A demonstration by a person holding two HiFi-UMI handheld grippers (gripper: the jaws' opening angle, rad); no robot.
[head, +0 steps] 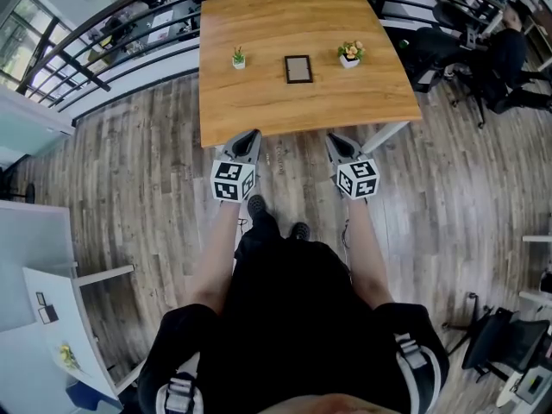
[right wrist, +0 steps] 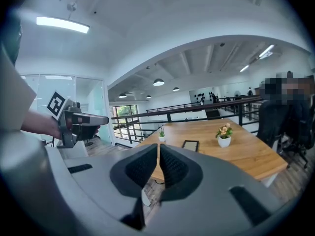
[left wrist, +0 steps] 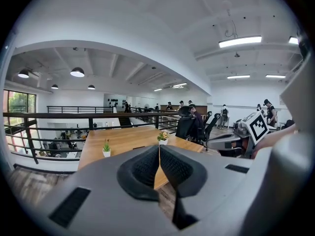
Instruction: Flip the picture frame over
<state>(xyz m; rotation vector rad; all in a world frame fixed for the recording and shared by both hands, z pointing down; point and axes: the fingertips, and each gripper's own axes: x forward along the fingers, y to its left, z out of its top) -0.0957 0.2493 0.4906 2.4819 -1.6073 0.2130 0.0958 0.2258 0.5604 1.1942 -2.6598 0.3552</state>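
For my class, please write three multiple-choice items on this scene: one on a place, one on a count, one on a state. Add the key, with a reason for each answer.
1. Where on the wooden table does the picture frame lie?
A. Between the green plant and the flowering plant
B. At the table's near edge
C. Leaning against the railing

2. How many plants stand on the table?
A. One
B. Two
C. Four

3. How do the left claw's jaws stand?
A. Together, with nothing between them
B. Wide apart
C. Closed on the picture frame

Key:
1 A: the head view shows the frame lying mid-table with one plant on each side.
2 B: only the two small plants in white pots stand there.
3 A: the left gripper view shows the pads meeting with nothing between them.
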